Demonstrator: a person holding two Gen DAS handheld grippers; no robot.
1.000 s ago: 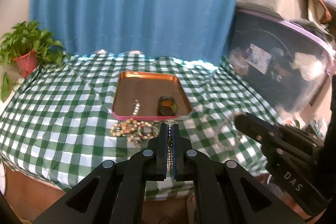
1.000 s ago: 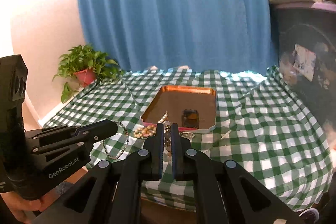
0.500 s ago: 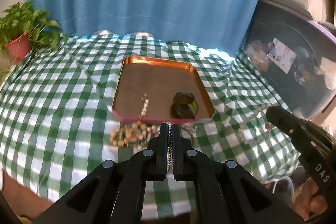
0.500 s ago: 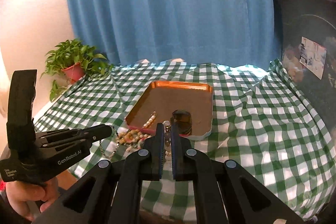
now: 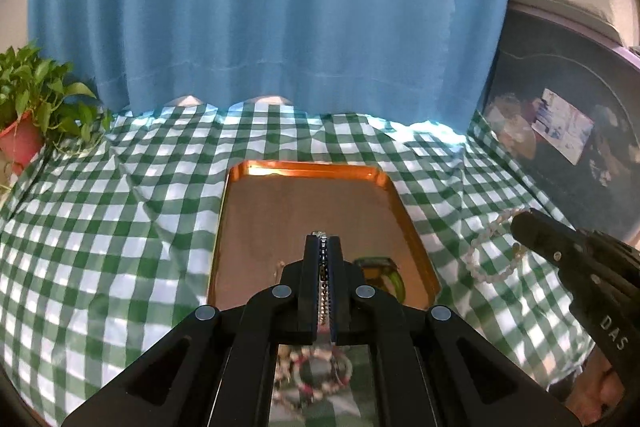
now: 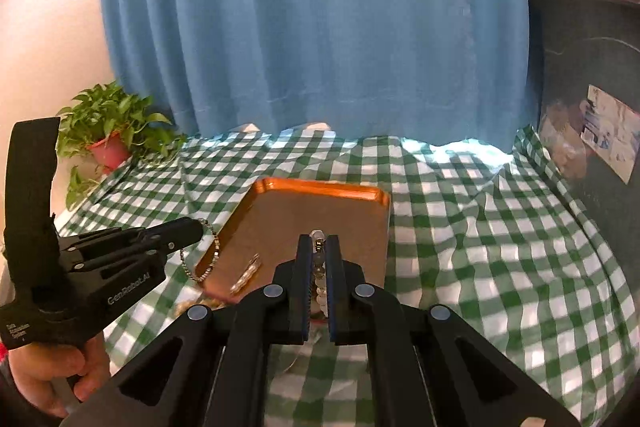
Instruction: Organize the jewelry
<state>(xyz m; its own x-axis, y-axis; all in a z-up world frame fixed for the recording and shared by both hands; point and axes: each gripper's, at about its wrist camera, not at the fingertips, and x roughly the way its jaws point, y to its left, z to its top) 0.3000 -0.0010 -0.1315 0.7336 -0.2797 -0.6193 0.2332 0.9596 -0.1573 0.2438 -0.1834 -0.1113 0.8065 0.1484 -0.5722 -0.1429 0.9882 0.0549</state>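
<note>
While both tools pinch tight, the left gripper [image 5: 325,241] holds a thin silver chain [image 6: 199,254] and the right gripper [image 6: 318,241] holds a pale bead bracelet [image 5: 486,255]. Low in the middle, the shiny orange tray [image 5: 304,169] holds a dark round band [image 5: 380,267] and a small gold piece [image 6: 246,277]. More beads [image 5: 320,375] look blurry behind the left tool.

Watch [image 5: 380,277] in tray [image 5: 304,169], plant [image 5: 32,107] left
</note>
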